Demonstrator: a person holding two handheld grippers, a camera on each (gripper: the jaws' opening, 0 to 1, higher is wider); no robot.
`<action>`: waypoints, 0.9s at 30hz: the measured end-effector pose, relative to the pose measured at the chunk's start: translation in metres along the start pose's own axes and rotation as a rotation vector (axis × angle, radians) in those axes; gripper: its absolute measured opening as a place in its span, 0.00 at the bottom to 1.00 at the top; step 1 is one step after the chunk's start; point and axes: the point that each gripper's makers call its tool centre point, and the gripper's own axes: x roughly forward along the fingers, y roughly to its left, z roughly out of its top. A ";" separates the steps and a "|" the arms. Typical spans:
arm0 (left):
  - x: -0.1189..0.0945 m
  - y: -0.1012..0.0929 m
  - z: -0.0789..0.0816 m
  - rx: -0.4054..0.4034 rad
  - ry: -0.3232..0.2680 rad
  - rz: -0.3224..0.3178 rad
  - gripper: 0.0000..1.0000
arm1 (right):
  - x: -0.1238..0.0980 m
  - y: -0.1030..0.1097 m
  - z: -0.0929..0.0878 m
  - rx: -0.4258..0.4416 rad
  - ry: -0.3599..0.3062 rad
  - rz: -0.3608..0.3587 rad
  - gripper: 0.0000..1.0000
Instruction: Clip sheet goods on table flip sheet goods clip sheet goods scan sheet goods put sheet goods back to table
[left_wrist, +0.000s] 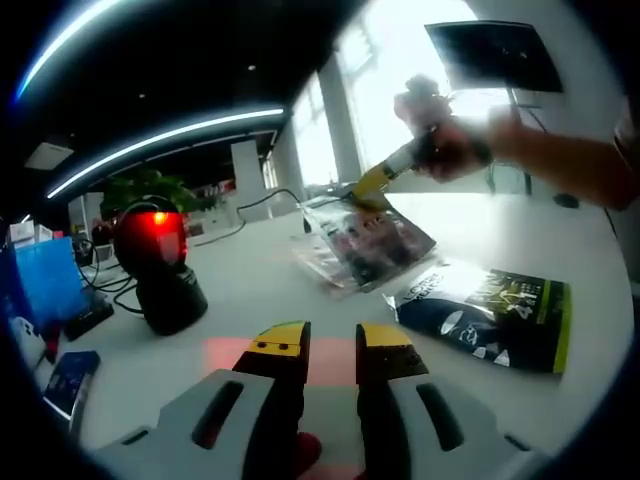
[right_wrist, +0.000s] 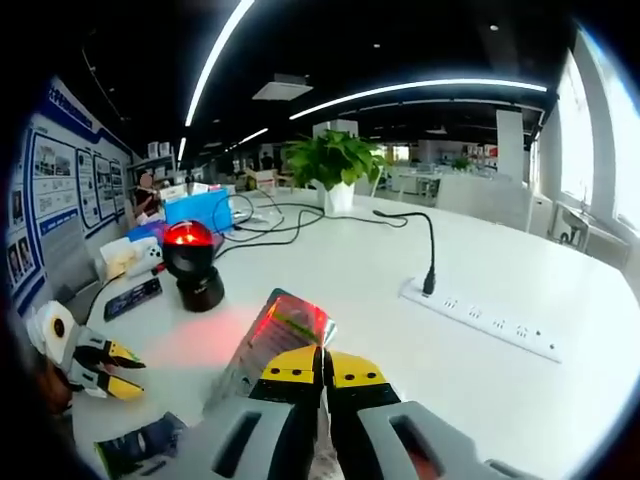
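Observation:
A clear sheet packet (left_wrist: 365, 240) hangs tilted above the white table (left_wrist: 250, 290), held by its top edge in my right gripper (left_wrist: 375, 185), which a hand carries. In the right gripper view the same packet (right_wrist: 280, 335) runs forward from my right gripper (right_wrist: 322, 365), whose jaws are shut on it, and red scanner light falls on its far end. The black scanner (left_wrist: 155, 260) with a glowing red head (right_wrist: 190, 238) stands on the table. My left gripper (left_wrist: 332, 345) is open and holds nothing; it also appears low at the left (right_wrist: 100, 368).
A dark packet with a green edge (left_wrist: 490, 310) lies flat on the table, seen again (right_wrist: 140, 445) near the front. A white power strip (right_wrist: 480, 320) with a black cable, a potted plant (right_wrist: 335, 165), a blue box (left_wrist: 45, 280) and small devices stand around.

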 end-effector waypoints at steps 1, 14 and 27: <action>0.000 0.000 0.000 0.000 0.000 0.000 0.11 | 0.002 -0.001 -0.002 -0.002 0.006 -0.004 0.00; 0.000 0.000 0.000 0.000 -0.001 0.001 0.11 | 0.020 -0.018 -0.026 0.004 0.056 -0.059 0.00; -0.001 -0.001 0.000 0.000 0.000 0.001 0.11 | 0.035 -0.030 -0.040 -0.026 0.094 -0.096 0.00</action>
